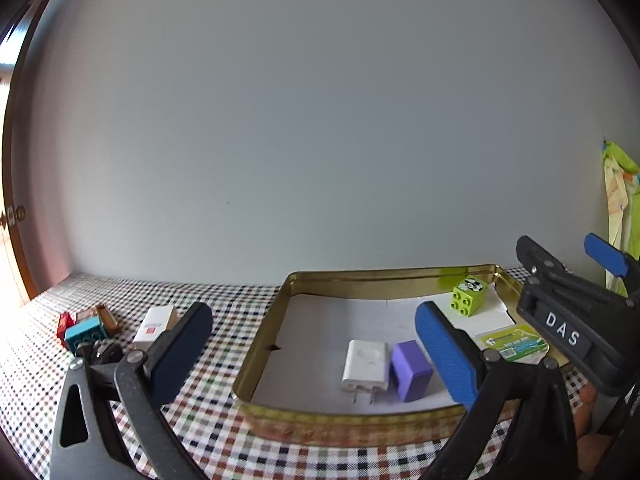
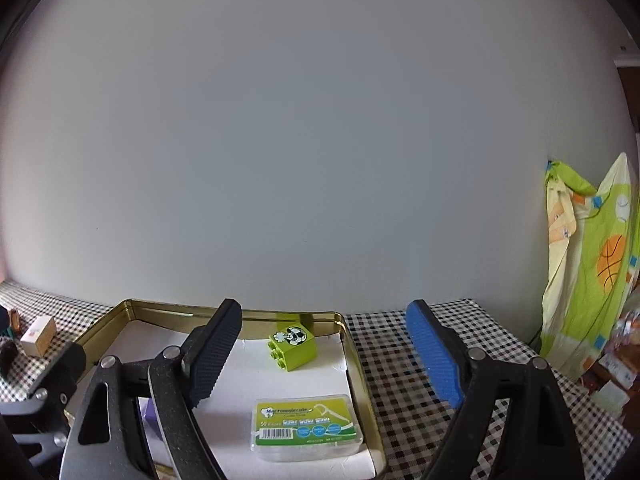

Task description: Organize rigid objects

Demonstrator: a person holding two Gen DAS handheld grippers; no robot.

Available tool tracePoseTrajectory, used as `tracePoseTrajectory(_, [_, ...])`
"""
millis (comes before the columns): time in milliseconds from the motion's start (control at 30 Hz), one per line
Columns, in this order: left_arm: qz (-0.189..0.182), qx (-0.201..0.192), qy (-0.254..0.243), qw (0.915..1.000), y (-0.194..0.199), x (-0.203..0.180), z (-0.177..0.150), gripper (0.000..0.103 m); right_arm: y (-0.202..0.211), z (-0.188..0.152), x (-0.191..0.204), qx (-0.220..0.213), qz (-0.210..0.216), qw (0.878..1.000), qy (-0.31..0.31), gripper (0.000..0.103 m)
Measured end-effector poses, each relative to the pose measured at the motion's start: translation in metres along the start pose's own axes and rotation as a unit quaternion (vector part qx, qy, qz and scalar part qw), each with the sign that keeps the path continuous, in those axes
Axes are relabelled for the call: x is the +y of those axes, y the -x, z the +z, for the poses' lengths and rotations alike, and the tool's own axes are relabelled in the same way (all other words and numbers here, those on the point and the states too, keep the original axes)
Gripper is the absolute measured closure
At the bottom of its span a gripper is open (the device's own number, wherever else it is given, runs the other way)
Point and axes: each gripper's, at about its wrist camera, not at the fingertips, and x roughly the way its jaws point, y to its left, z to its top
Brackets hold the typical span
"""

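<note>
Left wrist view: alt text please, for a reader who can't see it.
A gold tin on a checked tablecloth holds a white charger, purple block, green brick and floss box; the open left gripper holds nothing.

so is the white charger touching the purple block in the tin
Cannot tell. In the left wrist view the white charger and purple block lie side by side in the tin; the narrow seam could be gap or contact.

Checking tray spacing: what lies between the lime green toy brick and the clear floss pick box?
Nothing: only bare white liner separates the lime green toy brick from the clear floss pick box, seen in the right wrist view.
</note>
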Motion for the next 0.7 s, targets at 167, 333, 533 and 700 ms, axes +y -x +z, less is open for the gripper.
tracePoseTrajectory(167, [0.005,0.007,0.020,0.9998,0.005,0.016,-0.004,0.000,0.011,0.000,0.007,-0.005,-0.002,1.000,0.003,0.017])
tracePoseTrajectory(333, [0.011,0.012,0.019,0.9997,0.011,0.024,-0.008,0.000,0.012,-0.003,0.011,0.007,-0.014,1.000,0.003,0.017])
tracePoseTrajectory(533, [0.013,0.012,0.010,0.9998,0.020,0.029,-0.011,0.000,0.021,-0.007,0.009,0.017,-0.026,0.999,-0.014,0.017])
tracePoseTrajectory(700, [0.013,0.008,0.012,0.9998,0.029,0.037,-0.015,0.000,0.033,-0.011,0.005,0.028,-0.032,0.998,-0.036,0.017])
